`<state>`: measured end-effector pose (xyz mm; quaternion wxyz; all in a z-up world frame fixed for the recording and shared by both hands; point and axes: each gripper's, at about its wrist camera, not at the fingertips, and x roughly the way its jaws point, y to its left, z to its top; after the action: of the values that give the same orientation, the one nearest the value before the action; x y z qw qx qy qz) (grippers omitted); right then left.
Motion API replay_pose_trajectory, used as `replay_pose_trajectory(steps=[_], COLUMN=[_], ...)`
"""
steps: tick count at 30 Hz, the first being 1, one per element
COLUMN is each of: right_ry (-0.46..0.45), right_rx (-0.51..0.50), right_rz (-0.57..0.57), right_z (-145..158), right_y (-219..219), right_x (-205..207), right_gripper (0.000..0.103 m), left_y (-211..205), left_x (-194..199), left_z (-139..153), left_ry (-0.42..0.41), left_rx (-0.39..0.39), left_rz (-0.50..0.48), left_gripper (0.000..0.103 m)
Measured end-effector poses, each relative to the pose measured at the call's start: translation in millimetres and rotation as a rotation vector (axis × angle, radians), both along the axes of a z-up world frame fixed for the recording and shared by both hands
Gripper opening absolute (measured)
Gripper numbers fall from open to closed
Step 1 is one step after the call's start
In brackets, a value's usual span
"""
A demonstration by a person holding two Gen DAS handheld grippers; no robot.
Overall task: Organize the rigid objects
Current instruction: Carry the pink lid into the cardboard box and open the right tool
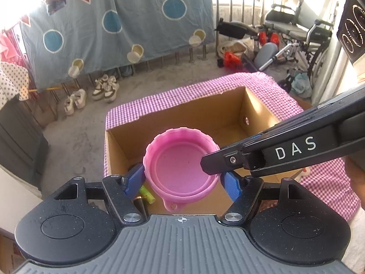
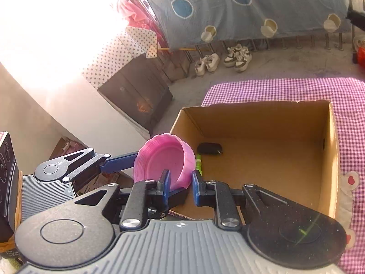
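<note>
Matt ribbed pink bowl (image 1: 181, 166), cardboard box (image 1: 205, 111)

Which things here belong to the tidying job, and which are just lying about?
Job:
pink bowl, gripped by the left tongs and right tongs
cardboard box
green tube and black pouch in the box

Lying about:
shoes
wheelchair
hanging sheet

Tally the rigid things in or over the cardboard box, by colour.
Pink: 1, the bowl
Green: 1, the tube
Black: 1, the pouch
Dark pointed piece with a copper tip: 1
Total: 4
</note>
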<state>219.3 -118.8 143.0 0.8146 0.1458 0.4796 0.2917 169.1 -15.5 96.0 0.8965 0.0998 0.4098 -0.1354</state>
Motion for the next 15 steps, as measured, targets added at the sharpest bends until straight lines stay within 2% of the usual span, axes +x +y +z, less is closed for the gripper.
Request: replay_pose_trajectory(steps=[7, 11, 15], right_ry=[0.225, 0.340, 0.398], right_rx=[-0.057, -0.038, -0.038], right_rz=[0.034, 0.050, 0.063], right_z=[-63, -98, -120], right_y=[12, 14, 17], right_x=[57, 75, 80], right_gripper=[0.023, 0.023, 0.023], left_y=[7, 12, 14], left_x=[51, 65, 72], left_z=[-52, -72, -86], left_ry=[0.259, 0.358, 0.430], left_rx=[-0.002, 0.019, 0.031], left_rz=[-0.005, -0.015, -0.018], left_gripper=[0.072, 0.073, 0.072])
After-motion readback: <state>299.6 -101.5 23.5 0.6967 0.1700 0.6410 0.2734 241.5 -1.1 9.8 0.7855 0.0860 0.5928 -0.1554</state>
